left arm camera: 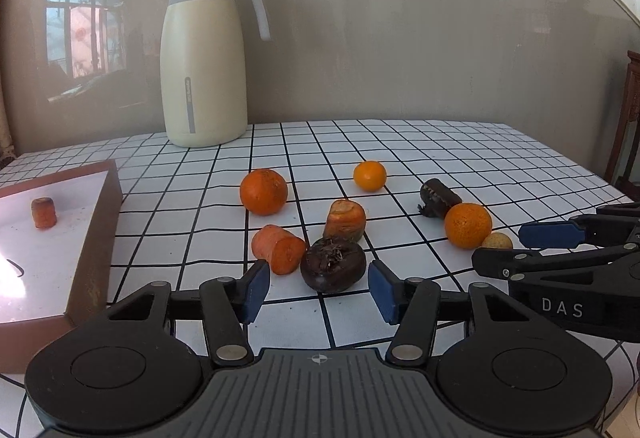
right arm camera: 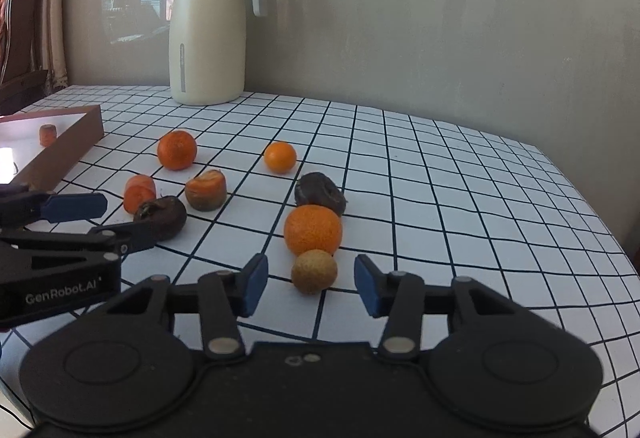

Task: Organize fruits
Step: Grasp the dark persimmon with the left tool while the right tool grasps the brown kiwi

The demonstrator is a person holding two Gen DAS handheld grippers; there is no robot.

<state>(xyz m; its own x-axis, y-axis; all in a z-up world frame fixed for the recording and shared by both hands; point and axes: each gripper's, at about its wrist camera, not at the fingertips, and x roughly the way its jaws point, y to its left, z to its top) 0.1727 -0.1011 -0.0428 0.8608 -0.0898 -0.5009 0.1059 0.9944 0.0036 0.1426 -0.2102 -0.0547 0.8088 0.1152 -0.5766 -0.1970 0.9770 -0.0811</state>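
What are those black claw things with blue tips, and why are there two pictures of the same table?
They are two hand-held grabbers; a person holds one in each hand. Each carries a camera, so each picture looks out over its own jaws. The left gripper points at a dark brown fruit that lies just ahead of its jaws, untouched. The right gripper points at a small tan fruit, also untouched. Nothing is held. On the checked table lie oranges, carrot pieces and a cream jug. A brown tray holds one carrot piece.
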